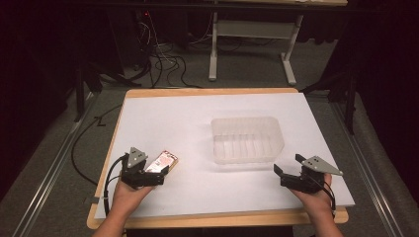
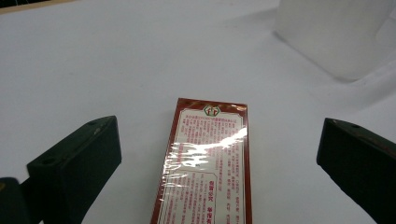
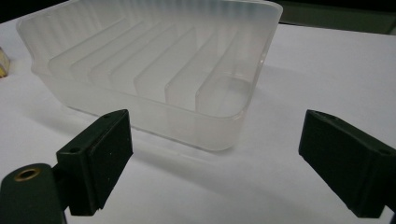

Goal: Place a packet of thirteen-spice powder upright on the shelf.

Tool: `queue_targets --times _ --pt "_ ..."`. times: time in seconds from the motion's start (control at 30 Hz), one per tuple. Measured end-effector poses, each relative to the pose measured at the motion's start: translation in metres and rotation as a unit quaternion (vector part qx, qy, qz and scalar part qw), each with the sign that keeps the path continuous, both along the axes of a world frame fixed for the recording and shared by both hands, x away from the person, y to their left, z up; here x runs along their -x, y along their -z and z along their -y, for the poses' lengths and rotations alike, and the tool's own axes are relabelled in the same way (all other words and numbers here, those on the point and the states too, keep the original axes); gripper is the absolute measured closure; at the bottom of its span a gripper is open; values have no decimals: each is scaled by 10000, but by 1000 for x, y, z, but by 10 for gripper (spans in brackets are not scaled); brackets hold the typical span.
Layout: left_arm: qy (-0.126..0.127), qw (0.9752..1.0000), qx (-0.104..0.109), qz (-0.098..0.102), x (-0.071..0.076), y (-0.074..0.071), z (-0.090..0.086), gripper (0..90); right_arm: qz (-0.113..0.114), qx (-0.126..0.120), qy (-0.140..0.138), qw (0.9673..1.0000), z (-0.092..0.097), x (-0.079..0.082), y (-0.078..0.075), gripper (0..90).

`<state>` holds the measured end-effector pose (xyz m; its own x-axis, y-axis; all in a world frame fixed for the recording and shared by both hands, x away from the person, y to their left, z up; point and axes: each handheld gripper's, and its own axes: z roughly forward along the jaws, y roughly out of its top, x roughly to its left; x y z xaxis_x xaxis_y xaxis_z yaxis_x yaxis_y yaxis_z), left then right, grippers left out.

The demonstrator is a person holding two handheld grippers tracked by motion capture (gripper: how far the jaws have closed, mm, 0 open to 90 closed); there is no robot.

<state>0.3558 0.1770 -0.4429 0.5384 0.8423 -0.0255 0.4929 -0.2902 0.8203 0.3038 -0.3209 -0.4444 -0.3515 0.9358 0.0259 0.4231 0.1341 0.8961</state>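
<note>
A flat red and white box [image 1: 163, 162] wrapped in shiny film lies on the white table sheet at the front left. My left gripper [image 1: 165, 170] is open, its jaws spread wide on either side of the box [image 2: 205, 163] without touching it. A translucent plastic tray [image 1: 247, 139] with upright dividers stands at the middle right. My right gripper [image 1: 286, 165] is open at the front right, just short of the tray's near corner [image 3: 219, 126], with nothing between its jaws.
The white sheet [image 1: 197, 123] covers a wooden table top [image 1: 207, 218]. Behind the table are a white desk frame [image 1: 252, 34], cables on the floor [image 1: 168, 61] and dark surroundings.
</note>
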Motion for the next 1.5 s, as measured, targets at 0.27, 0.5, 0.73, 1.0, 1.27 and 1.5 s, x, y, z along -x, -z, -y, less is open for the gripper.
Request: queue_targets --times 0.27,0.5,0.73,1.0,1.27,1.5 --pt "20 9998 -177 -121 -2 6 5 1 23 -84 -52 9999 0 -1 1 70" --pt "-63 9994 -231 -264 -5 10 3 1 3 -99 -174 9998 -11 -3 -1 55" --pt "-92 9984 -387 -412 -9 9 5 3 -20 -7 -215 9998 -6 0 -2 51" --pt "-13 9946 -721 -747 -13 5 10 1 -58 -26 -310 9995 -5 0 -3 62" --pt "87 9878 -938 -1242 -22 -2 14 1 -34 -92 -336 9994 -3 3 -7 71" --pt "196 9788 -1358 -1522 -31 -2 25 1 -7 -148 -262 9995 5 4 -8 80"
